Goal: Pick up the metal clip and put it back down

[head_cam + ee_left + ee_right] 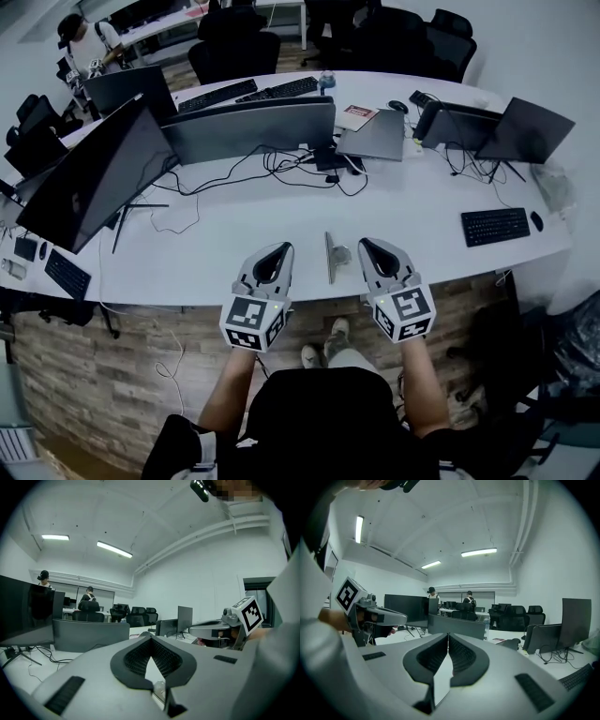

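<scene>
White curved tabletop, seen loaded with monitors and keyboards. Held side by side at its near edge: left hand-held gripper and right hand-held gripper, both with jaws closed tight, gripping nothing. Found between them, apart from both: metal clip, resting on the tabletop.

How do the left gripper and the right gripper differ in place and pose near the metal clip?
The left gripper is left of the metal clip, the right gripper right of it. The left gripper leans rightward, the right gripper leftward, both towards the clip. The right gripper's tip looks nearer the clip than the left gripper's. Both are shut, empty, not touching it.
</scene>
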Motion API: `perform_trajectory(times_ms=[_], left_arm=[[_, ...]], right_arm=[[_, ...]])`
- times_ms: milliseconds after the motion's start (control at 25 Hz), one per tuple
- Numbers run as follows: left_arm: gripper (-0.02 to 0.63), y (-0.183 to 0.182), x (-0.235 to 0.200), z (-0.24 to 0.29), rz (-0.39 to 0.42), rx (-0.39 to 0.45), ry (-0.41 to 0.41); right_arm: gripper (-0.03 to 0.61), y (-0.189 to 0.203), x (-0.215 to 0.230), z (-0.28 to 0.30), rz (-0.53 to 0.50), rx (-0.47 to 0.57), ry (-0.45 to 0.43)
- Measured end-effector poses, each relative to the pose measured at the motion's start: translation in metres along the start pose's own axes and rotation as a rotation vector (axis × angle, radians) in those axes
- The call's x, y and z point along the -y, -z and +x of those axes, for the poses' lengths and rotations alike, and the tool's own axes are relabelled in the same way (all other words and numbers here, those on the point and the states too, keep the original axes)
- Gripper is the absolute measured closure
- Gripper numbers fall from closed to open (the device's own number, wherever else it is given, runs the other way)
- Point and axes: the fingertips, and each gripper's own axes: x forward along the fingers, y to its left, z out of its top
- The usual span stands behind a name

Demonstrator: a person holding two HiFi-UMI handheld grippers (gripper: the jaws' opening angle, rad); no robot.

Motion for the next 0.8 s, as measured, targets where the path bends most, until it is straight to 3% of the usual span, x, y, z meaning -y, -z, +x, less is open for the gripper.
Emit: perform_trajectory(times_ms=[200, 440, 800], left_arm=[[0.603, -0.003, 0.006, 0.024, 0.015, -0.026, 0.039], [0.603, -0.009, 0.002, 0.052, 0.017, -0.022, 0.03], [0.603, 0.034, 0.007, 0.09, -0.018, -0.111, 0.013]], right_arm=[[0.554, 0.011, 0.02, 0.006, 0.012, -0.022, 0.042], [0.554, 0.023, 0.045, 0.011, 0.074, -0.031, 0.023], [0.552, 0.069, 0.07, 0.037, 0.096, -0.142, -0.056]])
